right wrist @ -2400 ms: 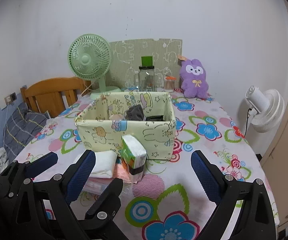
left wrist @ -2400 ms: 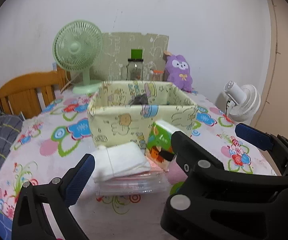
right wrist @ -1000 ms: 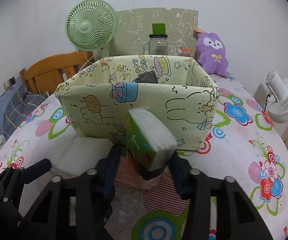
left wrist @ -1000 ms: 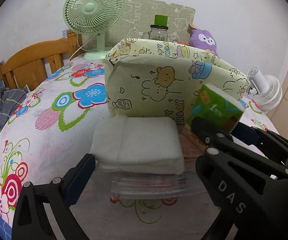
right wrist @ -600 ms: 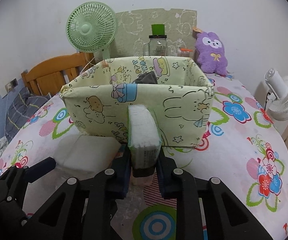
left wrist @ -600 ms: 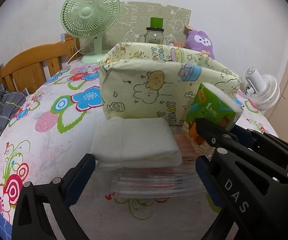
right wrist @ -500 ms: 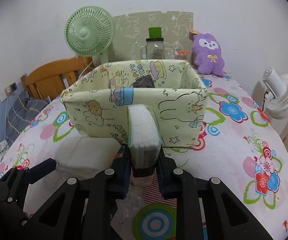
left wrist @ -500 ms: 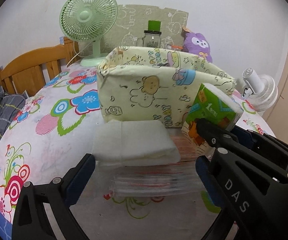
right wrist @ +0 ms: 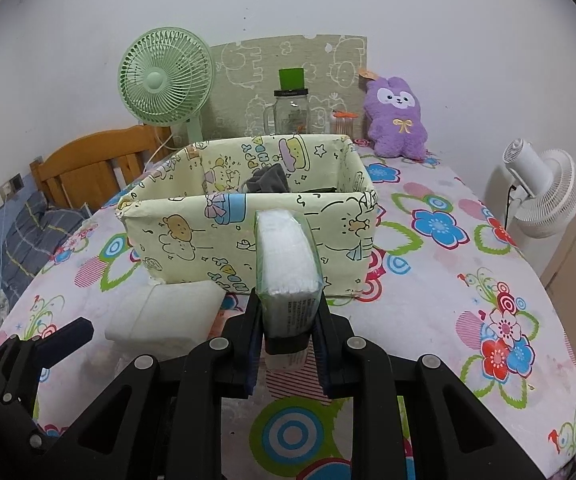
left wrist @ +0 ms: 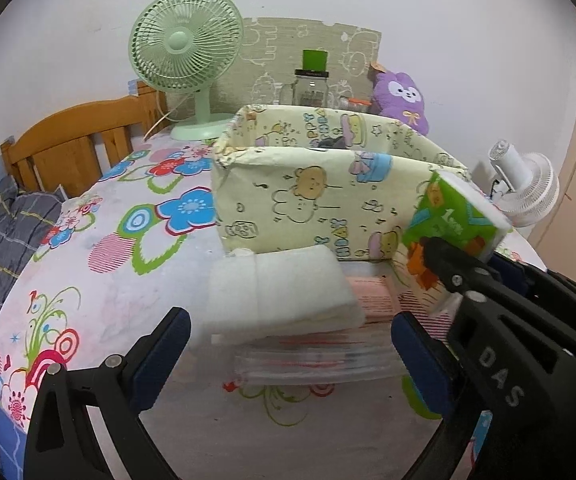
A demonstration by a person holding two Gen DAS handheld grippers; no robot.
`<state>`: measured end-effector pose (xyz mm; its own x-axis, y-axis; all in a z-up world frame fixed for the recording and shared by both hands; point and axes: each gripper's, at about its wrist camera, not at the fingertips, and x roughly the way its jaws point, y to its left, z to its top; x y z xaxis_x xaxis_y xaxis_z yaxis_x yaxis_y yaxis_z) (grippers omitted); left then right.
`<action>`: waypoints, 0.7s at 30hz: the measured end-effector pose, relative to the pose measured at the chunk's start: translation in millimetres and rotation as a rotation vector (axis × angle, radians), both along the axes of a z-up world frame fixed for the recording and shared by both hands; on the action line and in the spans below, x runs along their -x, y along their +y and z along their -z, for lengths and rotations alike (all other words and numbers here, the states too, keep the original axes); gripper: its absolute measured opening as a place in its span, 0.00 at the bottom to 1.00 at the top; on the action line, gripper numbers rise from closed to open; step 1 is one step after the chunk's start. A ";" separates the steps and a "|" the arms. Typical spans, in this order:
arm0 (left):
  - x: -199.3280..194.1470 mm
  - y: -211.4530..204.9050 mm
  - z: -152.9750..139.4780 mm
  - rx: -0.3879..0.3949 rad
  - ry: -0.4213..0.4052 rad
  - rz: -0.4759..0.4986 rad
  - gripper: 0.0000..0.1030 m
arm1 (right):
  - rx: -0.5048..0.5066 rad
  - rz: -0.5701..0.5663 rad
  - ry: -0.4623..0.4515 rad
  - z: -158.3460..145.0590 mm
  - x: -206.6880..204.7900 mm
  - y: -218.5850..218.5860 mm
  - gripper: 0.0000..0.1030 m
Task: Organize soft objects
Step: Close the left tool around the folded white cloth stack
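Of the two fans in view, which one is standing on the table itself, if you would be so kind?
The green fan, standing at the table's far left corner. The white fan stands off the right edge, beyond the table.

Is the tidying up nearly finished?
Not yet. Something dark already sits inside the yellow box. The right gripper is squeezing the tissue pack, not yet in the box. The open left gripper faces the white folded cloth, lying on flat plastic packets.
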<state>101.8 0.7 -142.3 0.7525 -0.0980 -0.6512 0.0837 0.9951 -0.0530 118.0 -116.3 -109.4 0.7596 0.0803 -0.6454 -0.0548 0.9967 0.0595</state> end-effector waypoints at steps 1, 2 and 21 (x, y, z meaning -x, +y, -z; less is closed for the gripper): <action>-1.8 1.2 0.1 -0.002 0.001 -0.004 0.98 | 0.000 0.001 -0.001 -0.5 -0.1 0.3 0.24; -4.7 2.6 -0.2 -0.006 0.001 -0.009 0.98 | -0.001 0.002 -0.001 -0.5 -0.2 0.8 0.24; -45.5 11.7 11.7 0.036 0.091 0.006 0.98 | -0.036 0.069 0.057 5.4 -27.3 1.9 0.25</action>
